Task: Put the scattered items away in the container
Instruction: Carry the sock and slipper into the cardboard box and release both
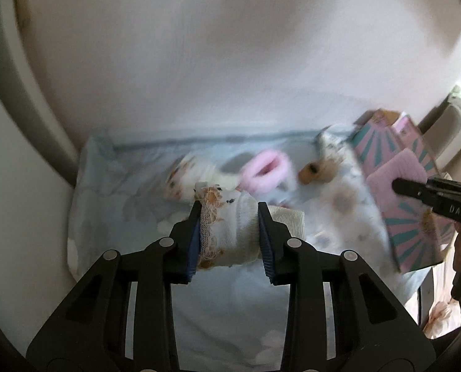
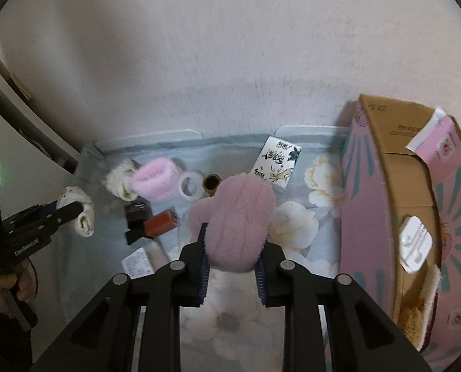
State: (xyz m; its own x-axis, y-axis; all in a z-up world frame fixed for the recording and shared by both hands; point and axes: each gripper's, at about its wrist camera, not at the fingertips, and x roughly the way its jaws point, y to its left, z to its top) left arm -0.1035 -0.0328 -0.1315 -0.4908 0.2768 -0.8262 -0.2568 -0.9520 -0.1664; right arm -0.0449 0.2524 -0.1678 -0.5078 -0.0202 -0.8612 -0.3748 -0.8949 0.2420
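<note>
Nearest in the left wrist view, the left gripper [image 1: 228, 217] has its jaws clamped on a white sock [image 1: 230, 226] with a frayed orange-trimmed cuff, the blue pads pressing it from both sides. In the right wrist view the same sock hangs as a pale bundle at that gripper's tip, above the bedsheet [image 2: 239, 319].

The right gripper [image 2: 232, 249] is pinching a fluffy pink sock [image 2: 236, 217] — the fuzzy bundle bulges up and out past the fingertips. Under it lies the pale blue sheet printed with large white flowers.

Just to the right stands the cardboard box [image 2: 394, 217], open at the top, its outside pink with teal rays. Inside it sit a white plastic case [image 2: 414, 245] and a strip of cream and orange fabric [image 2: 422, 310] near the lower corner.

Further off on the sheet, the scattered things lie in a loose group: a red and black small box [image 2: 156, 223], a flat white packet [image 2: 135, 263] just below it, a roll of clear tape [image 2: 190, 186], a brown tube end [image 2: 211, 183], a second fluffy pink sock [image 2: 156, 181] and a crumpled white sock [image 2: 121, 179] touching it. A white carton with black brush lettering [image 2: 277, 164] lies tilted near the far edge — beside the box but apart from it.

Behind everything is a plain off-white wall [image 2: 230, 46]. A person's hand [image 2: 4, 291] grips the left gripper's handle at the lower left edge.
</note>
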